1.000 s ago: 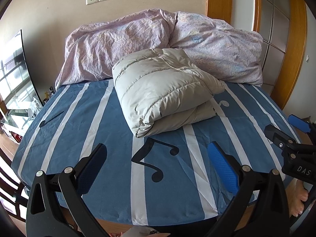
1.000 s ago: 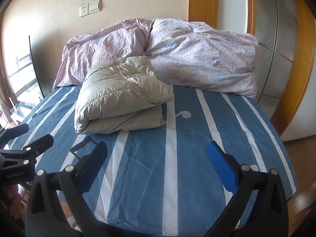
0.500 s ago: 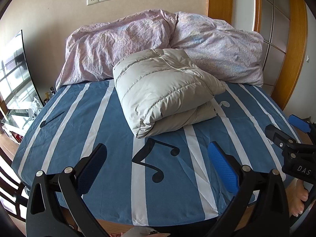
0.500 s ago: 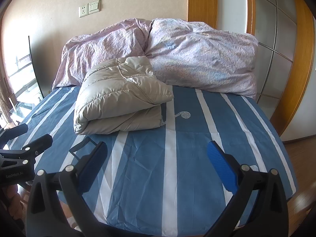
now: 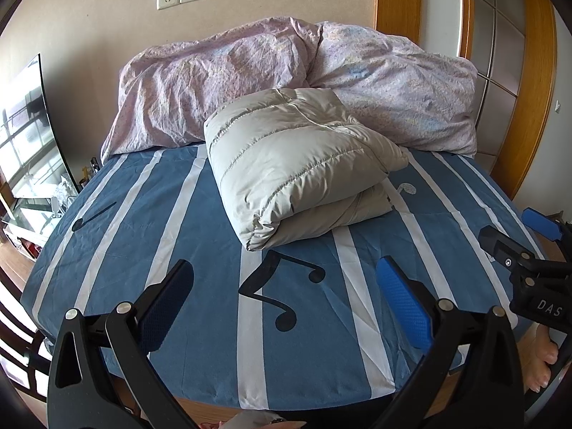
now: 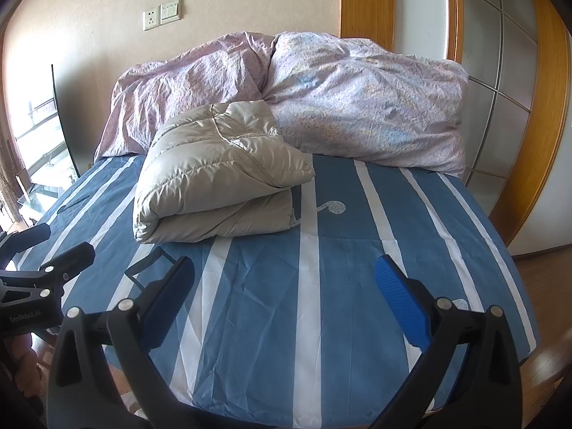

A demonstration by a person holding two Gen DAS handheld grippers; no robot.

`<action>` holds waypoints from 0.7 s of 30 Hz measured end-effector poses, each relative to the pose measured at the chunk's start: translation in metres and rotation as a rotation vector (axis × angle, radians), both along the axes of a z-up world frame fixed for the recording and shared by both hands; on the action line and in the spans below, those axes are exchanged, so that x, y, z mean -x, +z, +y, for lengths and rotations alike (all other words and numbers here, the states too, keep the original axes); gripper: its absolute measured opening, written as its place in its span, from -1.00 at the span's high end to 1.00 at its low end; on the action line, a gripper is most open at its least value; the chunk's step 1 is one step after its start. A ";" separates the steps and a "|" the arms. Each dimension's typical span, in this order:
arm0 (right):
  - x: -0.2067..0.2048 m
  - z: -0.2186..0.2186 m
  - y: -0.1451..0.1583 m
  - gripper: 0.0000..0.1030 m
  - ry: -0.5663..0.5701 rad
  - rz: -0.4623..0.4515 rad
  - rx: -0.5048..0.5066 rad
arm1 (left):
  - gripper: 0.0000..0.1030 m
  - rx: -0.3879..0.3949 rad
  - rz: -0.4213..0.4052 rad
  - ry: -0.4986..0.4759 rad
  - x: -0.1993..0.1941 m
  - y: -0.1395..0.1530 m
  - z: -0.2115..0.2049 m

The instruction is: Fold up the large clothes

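A grey-beige puffer jacket (image 5: 296, 164) lies folded into a thick bundle in the middle of the bed, its far end against the quilt. It also shows in the right wrist view (image 6: 218, 175). My left gripper (image 5: 286, 286) is open and empty, held back over the near edge of the bed, well short of the jacket. My right gripper (image 6: 286, 282) is open and empty too, over the near right part of the bed. Each gripper shows at the edge of the other's view: the right gripper (image 5: 525, 246) and the left gripper (image 6: 43, 250).
The bed has a blue sheet with white stripes and music notes (image 5: 150, 214). A crumpled pink floral quilt (image 5: 286, 71) is heaped along the far wall. A window (image 5: 25, 150) is on the left, wooden-framed wardrobe doors (image 6: 500, 89) on the right. A bare foot (image 5: 543, 354) stands on the floor.
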State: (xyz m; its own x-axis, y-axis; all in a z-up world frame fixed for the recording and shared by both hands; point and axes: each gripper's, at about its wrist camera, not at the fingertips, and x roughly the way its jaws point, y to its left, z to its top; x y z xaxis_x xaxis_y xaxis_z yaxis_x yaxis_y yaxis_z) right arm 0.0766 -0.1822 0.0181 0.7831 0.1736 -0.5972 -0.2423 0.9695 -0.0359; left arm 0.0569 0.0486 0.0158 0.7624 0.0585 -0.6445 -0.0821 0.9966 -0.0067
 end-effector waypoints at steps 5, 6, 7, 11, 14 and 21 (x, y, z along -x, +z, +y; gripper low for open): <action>0.000 0.000 0.000 -0.96 -0.001 0.001 0.000 | -0.97 -0.001 0.000 0.000 0.000 0.000 0.000; 0.000 0.000 0.000 -0.96 0.000 0.002 -0.001 | -0.97 -0.001 0.000 0.001 0.000 0.000 0.000; -0.001 0.000 0.000 -0.96 0.000 0.002 -0.001 | -0.97 0.000 0.000 0.000 0.000 -0.001 0.000; -0.001 -0.001 -0.001 -0.96 0.002 0.000 0.000 | -0.97 0.000 -0.001 0.001 0.000 0.001 0.001; -0.001 0.000 0.000 -0.96 0.000 0.001 -0.001 | -0.97 -0.001 -0.001 0.001 0.000 0.001 0.001; -0.001 0.000 -0.001 -0.96 -0.001 0.001 0.000 | -0.97 0.002 0.000 -0.001 0.000 0.001 0.000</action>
State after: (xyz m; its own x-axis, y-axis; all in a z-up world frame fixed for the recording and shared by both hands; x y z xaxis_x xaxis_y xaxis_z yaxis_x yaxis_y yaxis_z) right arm 0.0776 -0.1826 0.0173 0.7829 0.1726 -0.5977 -0.2412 0.9698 -0.0358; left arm 0.0574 0.0489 0.0171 0.7625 0.0560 -0.6446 -0.0807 0.9967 -0.0089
